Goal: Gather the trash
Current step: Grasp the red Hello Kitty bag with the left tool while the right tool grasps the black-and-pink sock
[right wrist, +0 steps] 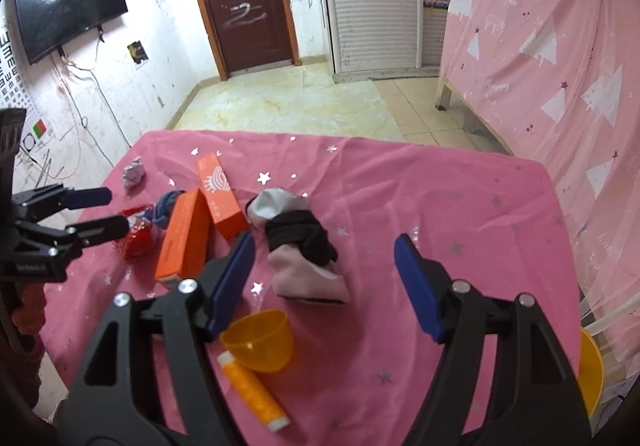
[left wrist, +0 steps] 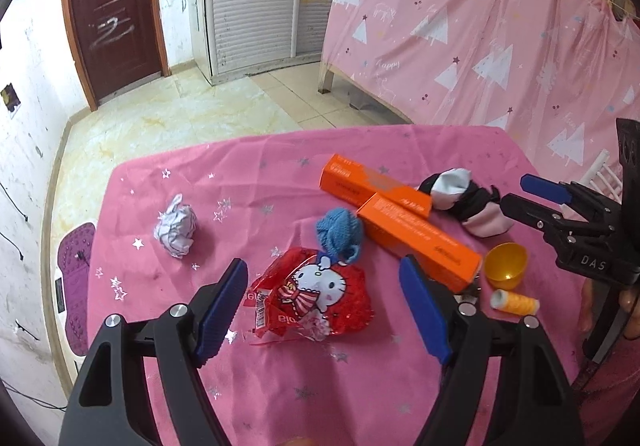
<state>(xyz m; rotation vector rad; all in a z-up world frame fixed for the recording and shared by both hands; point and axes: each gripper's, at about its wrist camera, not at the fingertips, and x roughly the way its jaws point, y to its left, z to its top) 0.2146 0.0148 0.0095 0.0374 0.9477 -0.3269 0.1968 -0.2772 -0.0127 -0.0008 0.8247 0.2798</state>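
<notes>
Red cartoon wrapper (left wrist: 316, 298) lying crumpled on pink table (left wrist: 320, 386), sitting between spread blue pads of left claw (left wrist: 324, 310), pads not touching it. Right claw (right wrist: 324, 286) also gaping, nothing gripped, hovering over orange cup (right wrist: 260, 340) and yellow thread spool (right wrist: 252, 390) near table's front edge. Pink-and-black sock bundle (right wrist: 304, 246) lying just beyond cup. Two orange boxes (left wrist: 416, 234) resting side by side, touching, past wrapper; blue yarn ball (left wrist: 340, 232) sitting against wrapper's far edge. Crumpled white paper ball (left wrist: 176, 232) lying well apart, toward far left.
</notes>
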